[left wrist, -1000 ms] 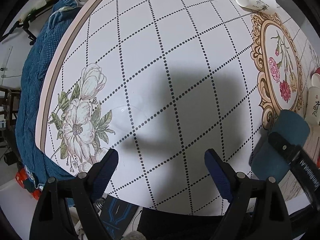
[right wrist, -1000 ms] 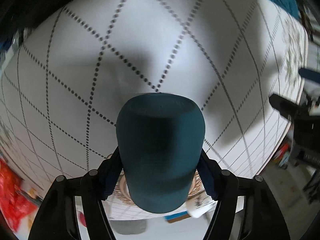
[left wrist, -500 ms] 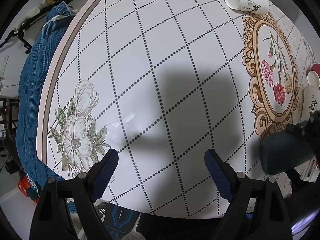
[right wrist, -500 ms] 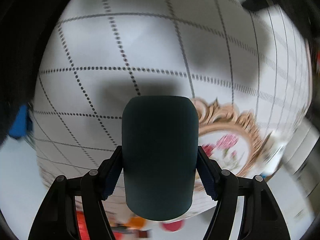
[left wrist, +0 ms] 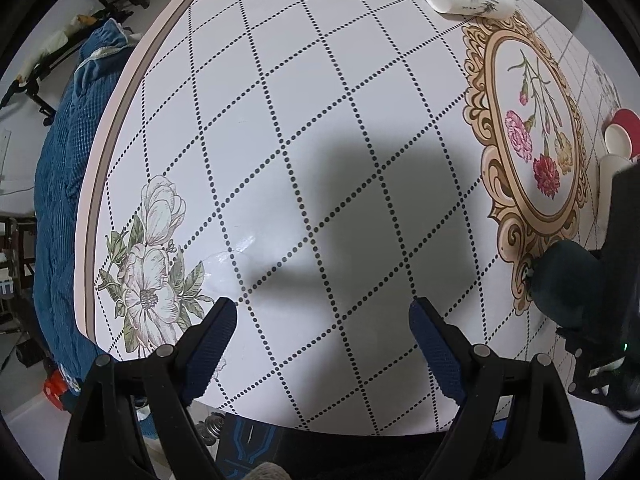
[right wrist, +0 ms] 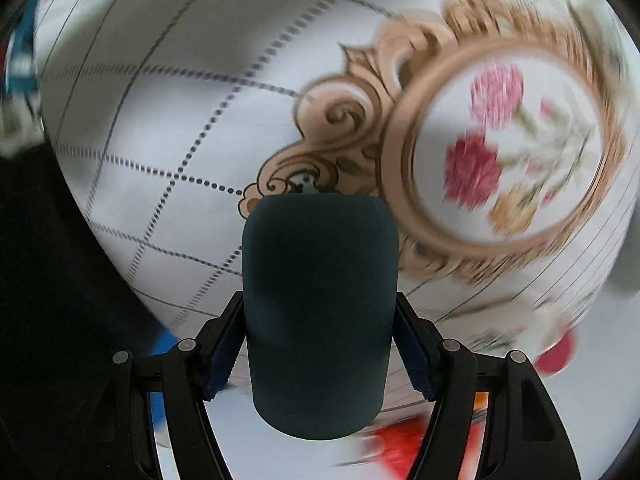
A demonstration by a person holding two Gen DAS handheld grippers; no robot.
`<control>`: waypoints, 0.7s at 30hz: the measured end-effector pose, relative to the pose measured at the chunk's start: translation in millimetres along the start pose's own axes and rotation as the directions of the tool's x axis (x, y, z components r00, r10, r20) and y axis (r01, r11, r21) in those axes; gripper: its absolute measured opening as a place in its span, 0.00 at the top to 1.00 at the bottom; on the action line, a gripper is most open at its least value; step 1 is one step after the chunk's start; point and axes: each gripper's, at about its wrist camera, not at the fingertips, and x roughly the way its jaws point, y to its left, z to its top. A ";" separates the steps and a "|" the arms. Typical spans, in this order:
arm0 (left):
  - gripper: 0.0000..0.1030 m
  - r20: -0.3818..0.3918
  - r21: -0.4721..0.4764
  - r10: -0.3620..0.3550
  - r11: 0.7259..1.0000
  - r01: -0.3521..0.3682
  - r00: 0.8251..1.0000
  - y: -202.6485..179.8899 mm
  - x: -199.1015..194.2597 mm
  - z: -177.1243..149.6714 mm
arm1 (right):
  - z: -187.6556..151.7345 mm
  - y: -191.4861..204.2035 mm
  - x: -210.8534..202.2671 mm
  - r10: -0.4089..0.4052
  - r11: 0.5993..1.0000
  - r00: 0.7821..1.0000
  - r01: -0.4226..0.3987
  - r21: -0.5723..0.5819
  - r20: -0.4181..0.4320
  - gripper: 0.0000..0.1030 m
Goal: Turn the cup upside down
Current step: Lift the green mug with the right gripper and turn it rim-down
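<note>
The right gripper (right wrist: 320,344) clamps a dark teal cup (right wrist: 318,300) between its blue pads, just beside the gold-framed carnation print (left wrist: 534,148) on the tablecloth (left wrist: 320,120). The left gripper (left wrist: 322,334) hangs wide, holding nothing, well apart from that print.

You get a sharp, evenly lit picture from the left wrist view: the table (left wrist: 280,100) is bright white, and a broad soft shadow (left wrist: 380,220) lies across its middle, so the light falls from above. A small glossy glare patch (left wrist: 240,248) sits beside the printed white flower (left wrist: 150,280). The grid lines bow strongly toward the rim (plain fisheye bending), and the corners go black. Your right wrist view is streaked with motion blur; the gold frame print (right wrist: 500,152) smears, while the dark cup (right wrist: 320,312) stays fairly crisp but dim.
</note>
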 end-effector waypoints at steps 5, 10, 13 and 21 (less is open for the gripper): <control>0.15 0.001 0.010 0.003 1.000 -0.003 1.000 -9.6 -2.2 -4.4 | -3.8 -25.1 15.6 0.165 0.970 0.986 -0.158 0.185 -0.019 0.30; 0.15 0.002 0.015 0.007 1.000 -0.007 1.000 -22.5 -2.1 -15.7 | -18.2 -45.9 27.6 0.208 0.939 0.978 -0.206 0.276 0.023 0.30; 0.15 0.004 0.016 0.007 1.000 -0.007 1.000 -28.2 -2.6 -22.9 | -28.8 -68.2 35.2 0.227 0.919 0.973 -0.231 0.319 0.050 0.30; 0.14 0.009 0.041 0.016 0.999 -0.016 1.000 -56.3 -11.3 -30.5 | -54.2 -131.5 45.1 0.253 0.872 0.961 -0.277 0.403 0.113 0.30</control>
